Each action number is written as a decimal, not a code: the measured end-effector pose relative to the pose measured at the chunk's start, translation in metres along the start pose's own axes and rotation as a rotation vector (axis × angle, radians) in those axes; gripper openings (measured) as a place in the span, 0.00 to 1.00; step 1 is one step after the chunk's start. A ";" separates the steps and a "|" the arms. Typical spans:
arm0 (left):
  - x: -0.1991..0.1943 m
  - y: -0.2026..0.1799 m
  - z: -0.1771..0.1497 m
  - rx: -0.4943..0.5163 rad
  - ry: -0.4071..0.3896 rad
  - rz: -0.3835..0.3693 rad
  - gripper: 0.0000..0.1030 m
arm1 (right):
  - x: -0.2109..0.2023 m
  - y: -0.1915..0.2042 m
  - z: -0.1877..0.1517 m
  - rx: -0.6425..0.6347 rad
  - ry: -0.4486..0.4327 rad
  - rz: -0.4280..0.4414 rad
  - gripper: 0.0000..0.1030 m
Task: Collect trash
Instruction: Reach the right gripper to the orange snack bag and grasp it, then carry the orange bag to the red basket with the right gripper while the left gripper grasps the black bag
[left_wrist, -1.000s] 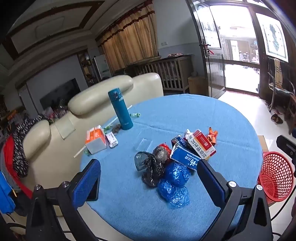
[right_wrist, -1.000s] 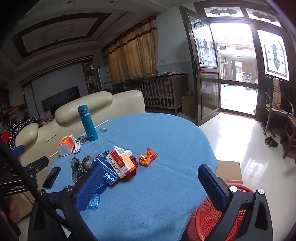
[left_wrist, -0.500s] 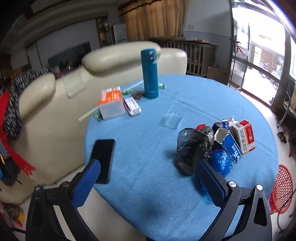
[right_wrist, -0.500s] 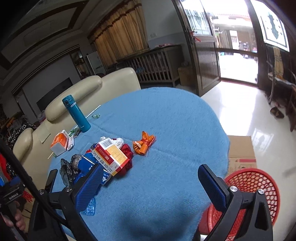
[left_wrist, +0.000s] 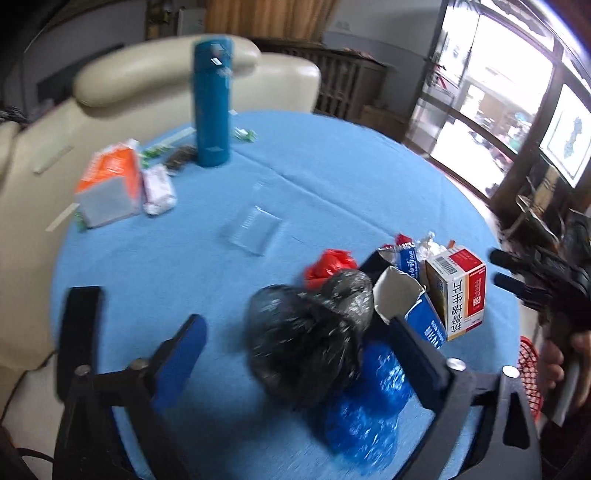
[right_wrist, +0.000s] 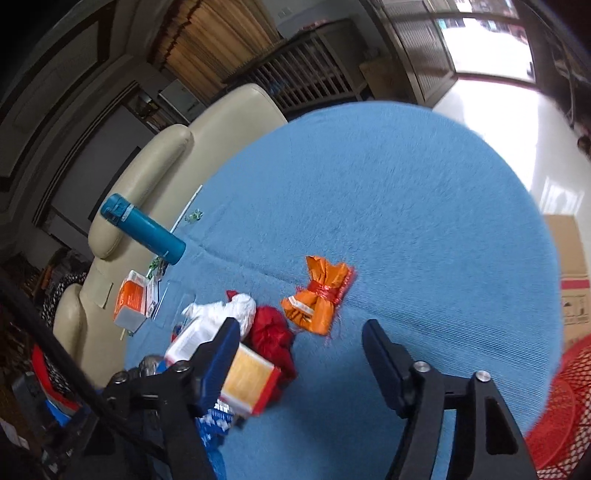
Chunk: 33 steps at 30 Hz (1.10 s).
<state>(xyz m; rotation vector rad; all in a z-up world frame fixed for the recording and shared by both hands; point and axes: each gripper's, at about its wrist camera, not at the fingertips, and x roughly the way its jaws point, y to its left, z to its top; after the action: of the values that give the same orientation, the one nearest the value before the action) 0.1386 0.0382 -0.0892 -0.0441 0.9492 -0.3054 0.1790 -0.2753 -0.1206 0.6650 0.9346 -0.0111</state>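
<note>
We see the left gripper (left_wrist: 295, 339) with its jaws apart, just closing in, around the black bag (left_wrist: 306, 339) at the table's (left_wrist: 332, 177) near edge, pads not pressing. The right gripper (right_wrist: 301, 339), jaws also apart and just narrowing, has the orange wrapper (right_wrist: 319, 295) just beyond its tips, toward the table's middle.

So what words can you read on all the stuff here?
No text reads clearly enough to quote; both views are blurred.
red and white box: a barcode and sideways Chinese characters, too blurred to read.
blue carton: white lettering, too blurred to read.
blue bottle: a small pale label near the top, too small to read.
cardboard box: a red band and small printed marks, too small to read.
</note>
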 end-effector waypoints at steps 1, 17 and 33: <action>0.008 0.000 0.002 0.000 0.023 -0.021 0.81 | 0.010 -0.005 0.003 0.014 0.016 -0.017 0.63; 0.067 0.014 -0.009 -0.040 0.192 -0.151 0.39 | 0.083 0.012 0.017 0.032 0.082 -0.171 0.34; -0.039 -0.025 -0.014 0.057 0.001 -0.171 0.39 | -0.056 -0.024 -0.041 -0.037 -0.101 0.021 0.34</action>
<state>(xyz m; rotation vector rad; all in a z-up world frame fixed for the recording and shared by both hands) 0.1001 0.0261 -0.0624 -0.0728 0.9390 -0.4901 0.1076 -0.2875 -0.1080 0.6344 0.8282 -0.0084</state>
